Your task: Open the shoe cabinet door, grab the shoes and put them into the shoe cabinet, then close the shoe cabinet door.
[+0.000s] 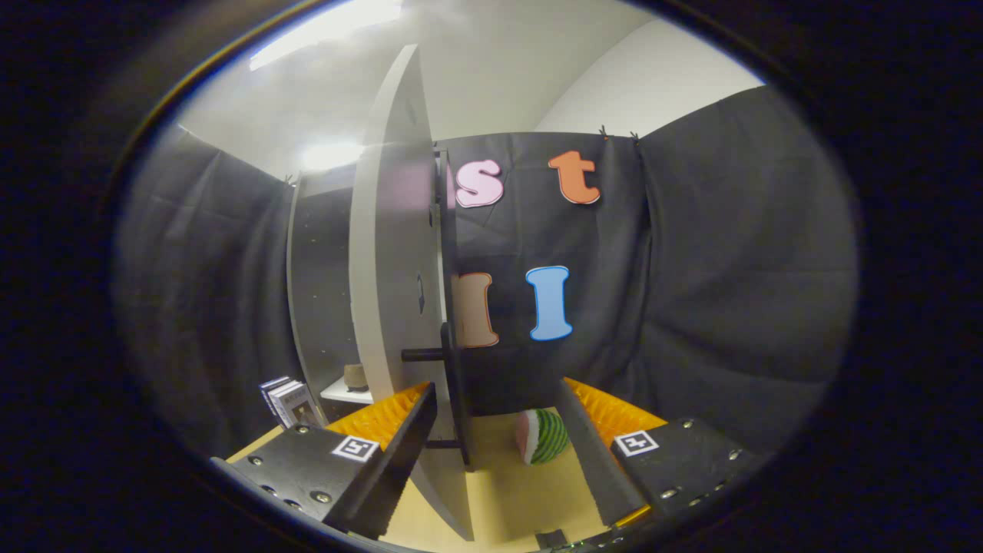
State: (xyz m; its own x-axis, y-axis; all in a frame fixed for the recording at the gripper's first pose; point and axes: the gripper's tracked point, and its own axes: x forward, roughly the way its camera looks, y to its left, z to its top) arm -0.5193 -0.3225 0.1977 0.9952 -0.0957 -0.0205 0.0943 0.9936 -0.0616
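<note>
1. The gripper point(491, 438) stands with its two fingers spread wide, pinching nothing; the bottom edge of the white, flat-panelled shoe cabinet door point(392, 261) runs down into the gap between them, close against the left finger, though whether it touches cannot be told.
2. The door stands swung open, seen almost edge-on, with a dark bar handle point(453, 384) mounted on short posts along its right-hand face.
3. Left of the door, the dark interior of the shoe cabinet point(322, 292) is exposed, and a small tan object point(355, 375), too small to identify, rests on a white shelf point(343, 393) inside.
4. Right of the door, a round toy striped green and pink like a watermelon point(544, 436) lies on the pale wooden floor point(507, 491), just ahead of the right finger.
5. Left of the cabinet, a small stack of white-edged boxes or books point(288, 399) stands on the floor.
</note>
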